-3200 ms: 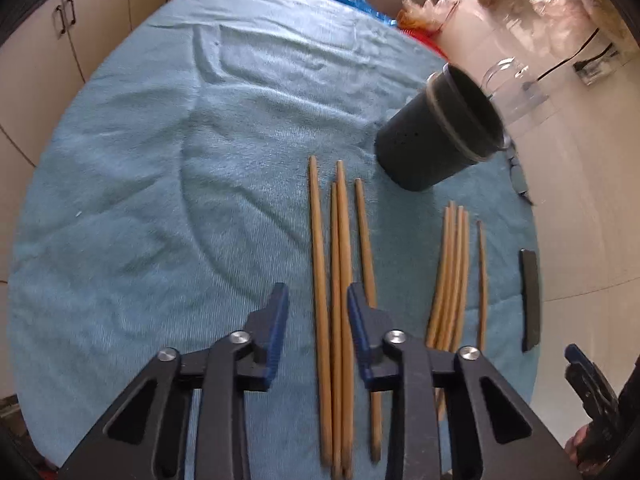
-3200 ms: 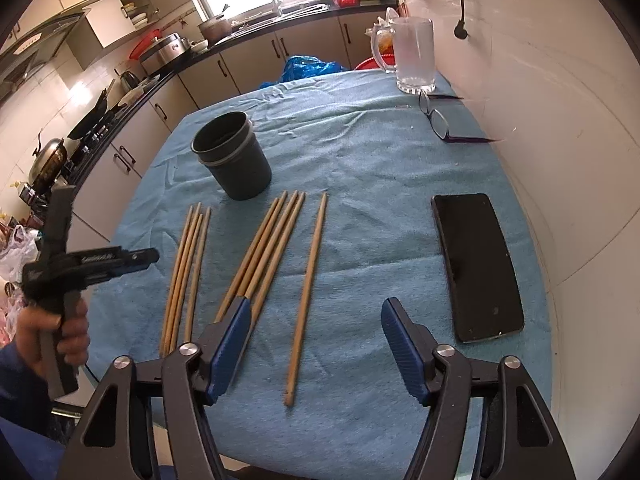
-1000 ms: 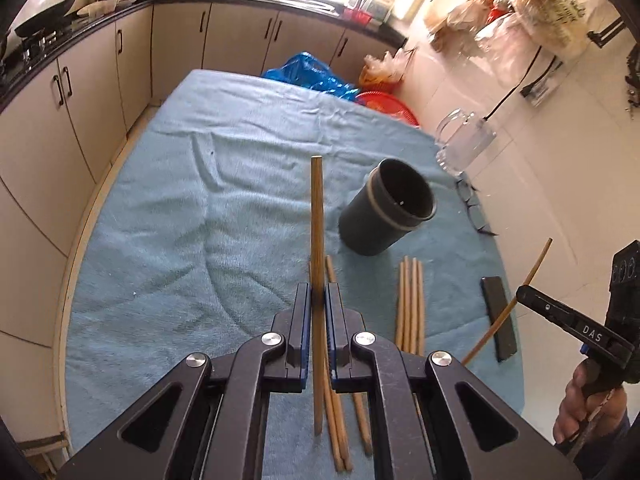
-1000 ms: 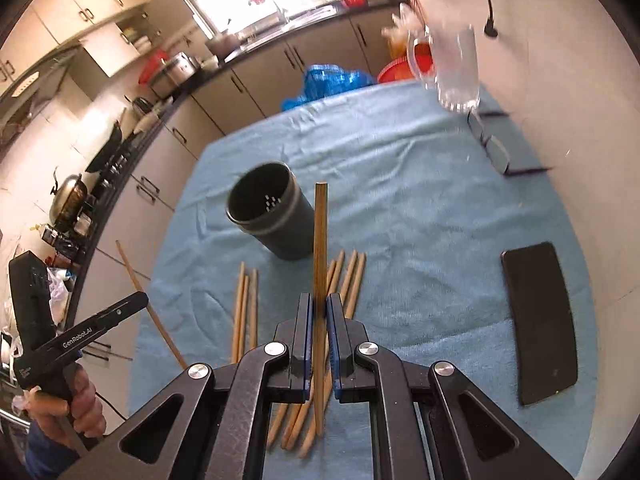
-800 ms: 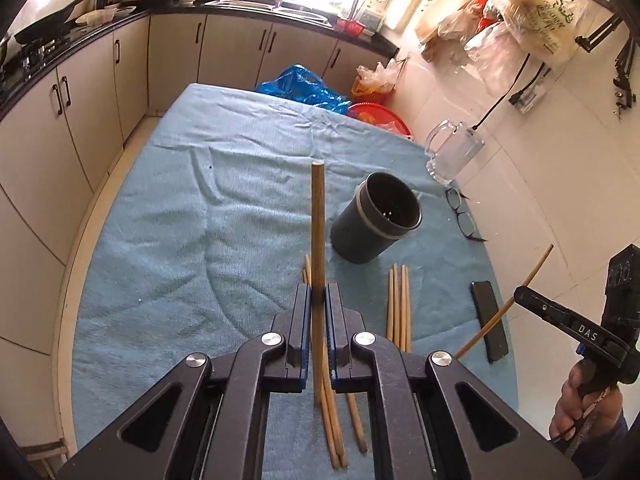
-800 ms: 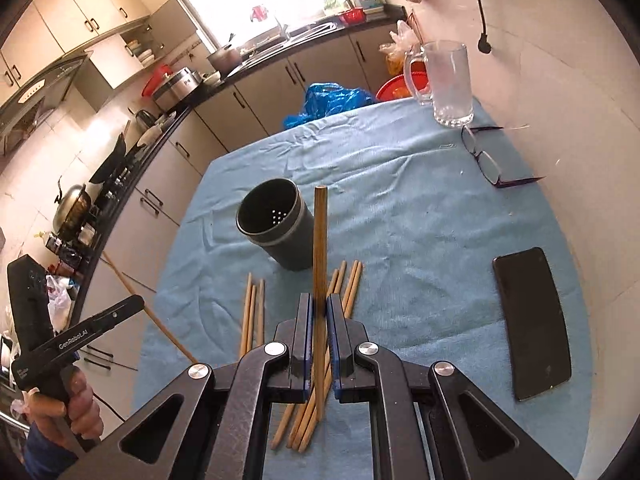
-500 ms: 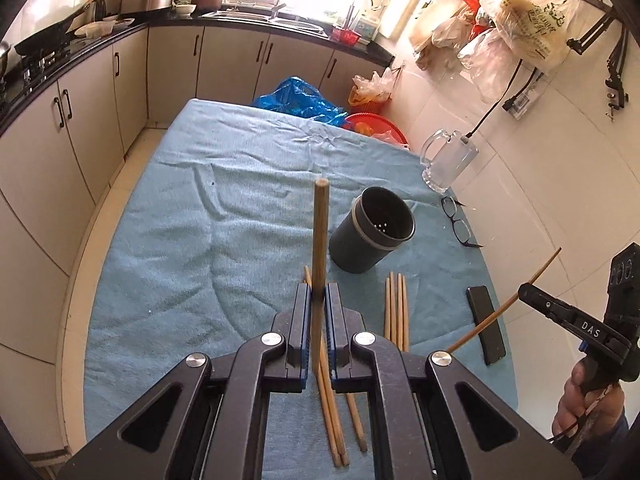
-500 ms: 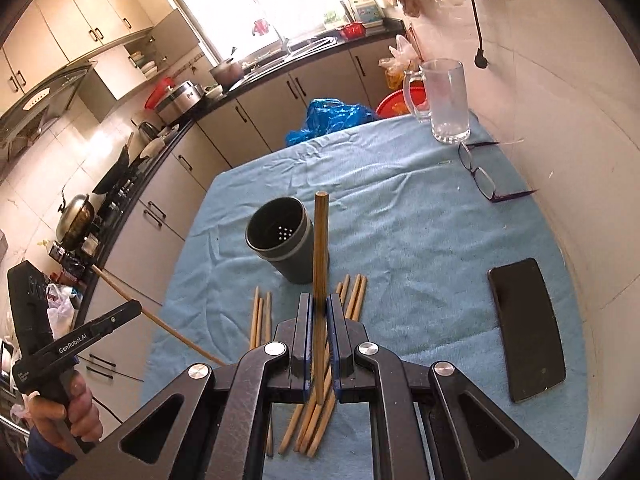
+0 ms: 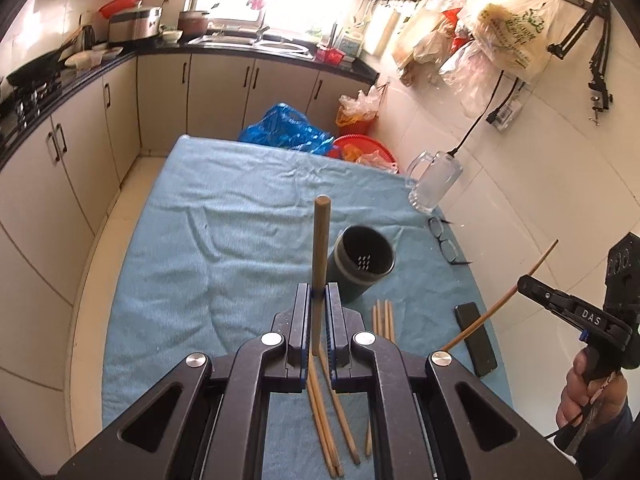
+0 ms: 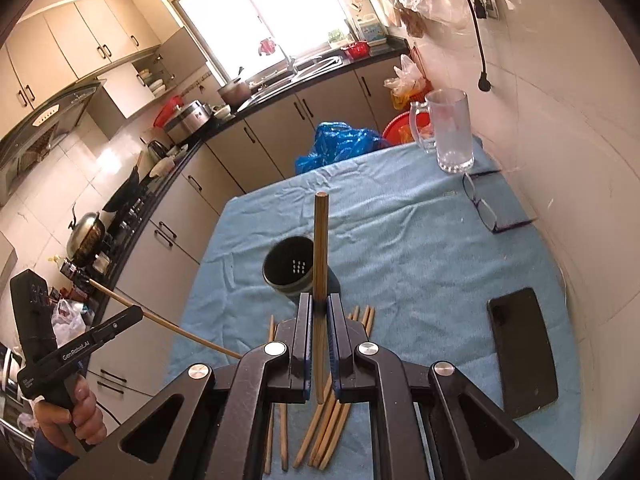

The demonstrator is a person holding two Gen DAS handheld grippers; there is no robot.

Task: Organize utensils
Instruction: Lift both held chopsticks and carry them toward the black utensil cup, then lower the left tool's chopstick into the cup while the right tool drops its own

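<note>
Two grippers, each pinching one chopstick. The left gripper [image 9: 318,298] is clamping a chopstick [image 9: 320,248] at frame centre; the right gripper [image 10: 319,300] is clamping another chopstick [image 10: 320,248] likewise. One dark holder cup [image 9: 362,266] is standing on the blue cloth [image 9: 224,240] just beyond the tips. Three loose chopsticks [image 9: 383,316] are lying right of the left gripper's fingers, more beneath. Compared with a second ago, both grippers are sitting higher, and the table is looking smaller.
</note>
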